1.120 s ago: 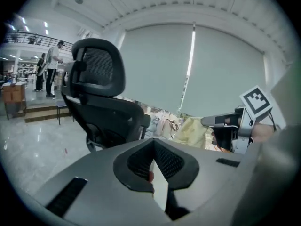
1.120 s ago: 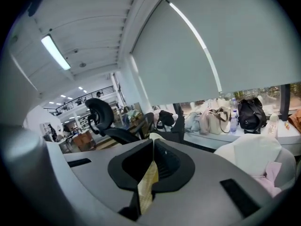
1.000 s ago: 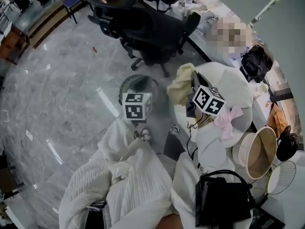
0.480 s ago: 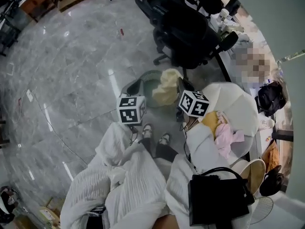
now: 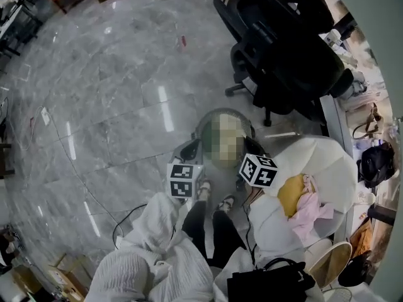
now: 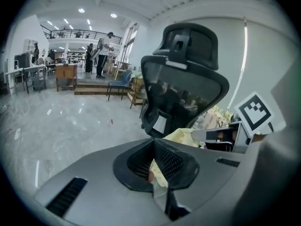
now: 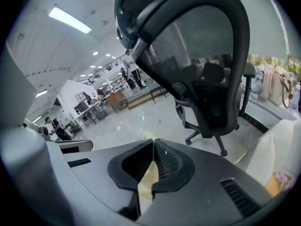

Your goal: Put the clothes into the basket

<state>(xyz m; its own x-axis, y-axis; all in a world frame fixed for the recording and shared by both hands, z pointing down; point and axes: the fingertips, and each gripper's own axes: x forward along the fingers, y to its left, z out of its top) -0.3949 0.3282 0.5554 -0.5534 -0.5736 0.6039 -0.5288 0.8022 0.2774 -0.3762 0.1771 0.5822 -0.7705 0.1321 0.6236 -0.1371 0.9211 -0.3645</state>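
Note:
Both grippers hold one pale yellow garment (image 6: 184,136) above a round dark green basket (image 5: 203,129) on the floor. In the head view a mosaic patch hides the garment itself. My left gripper (image 6: 154,147) is shut on a fold of the yellow cloth, its marker cube (image 5: 184,180) near the basket's near-left rim. My right gripper (image 7: 153,144) is shut on another fold (image 7: 147,177), its cube (image 5: 259,170) at the basket's near-right rim. A mustard garment (image 5: 289,194) and a pink one (image 5: 312,209) lie on the white seat (image 5: 324,162) to the right.
A black office chair (image 5: 283,49) stands just beyond the basket and fills both gripper views. The person's feet (image 5: 204,190) are right before the basket. A black bag (image 5: 271,287) sits at the lower right, and a thin cable (image 5: 75,175) runs across the grey marble floor.
Both grippers came down and away from the white seat with the yellow garment, ending over the green basket. The head view swung so the basket now sits centre.

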